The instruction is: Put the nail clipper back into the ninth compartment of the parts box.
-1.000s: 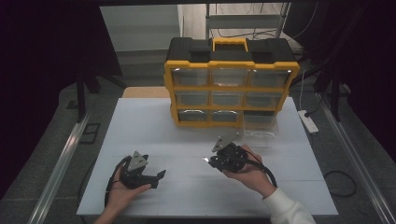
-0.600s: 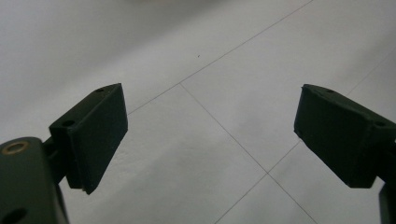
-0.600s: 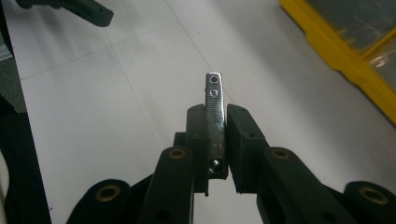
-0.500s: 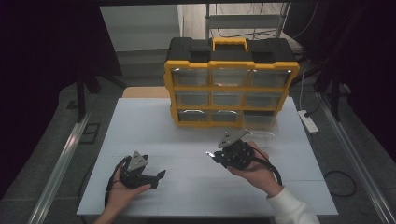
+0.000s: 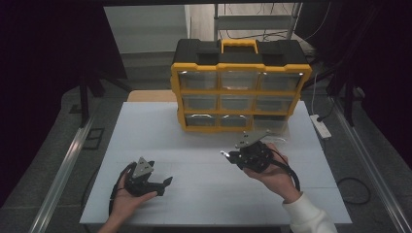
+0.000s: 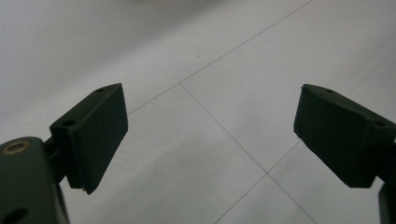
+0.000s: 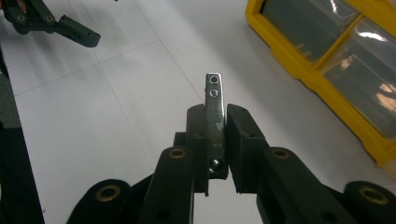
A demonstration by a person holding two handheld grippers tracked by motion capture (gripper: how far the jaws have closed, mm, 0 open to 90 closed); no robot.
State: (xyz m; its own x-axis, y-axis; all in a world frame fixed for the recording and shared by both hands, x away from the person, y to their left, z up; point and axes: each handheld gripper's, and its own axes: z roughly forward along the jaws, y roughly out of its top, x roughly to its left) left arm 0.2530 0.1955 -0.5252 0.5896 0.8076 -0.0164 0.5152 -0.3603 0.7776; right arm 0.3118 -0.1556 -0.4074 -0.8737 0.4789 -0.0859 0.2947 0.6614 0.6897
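My right gripper (image 7: 217, 116) is shut on a small flat metal strip (image 7: 214, 93) with two holes near its free end. The strip stands up between the pads. In the high view the right gripper (image 5: 227, 154) hangs a little above the white table (image 5: 204, 204), right of centre, its jaws pointing left with the strip (image 5: 224, 153) at the tip. My left gripper (image 5: 165, 187) rests low at the front left, held in a hand. Its jaws are open and nothing is between them (image 6: 210, 130). It is also in the right gripper view (image 7: 70, 28), at the top left.
A yellow and black drawer organizer (image 5: 238, 92) with clear drawers stands at the back of the table; its yellow frame (image 7: 327, 79) is close on the right. A clear drawer (image 5: 274, 127) sits in front of its lower right corner. A power strip (image 5: 320, 125) lies beyond the table's right edge.
The right gripper has risen and shifted right, toward the organizer, with the metal strip still in its jaws. The left gripper has stayed put.
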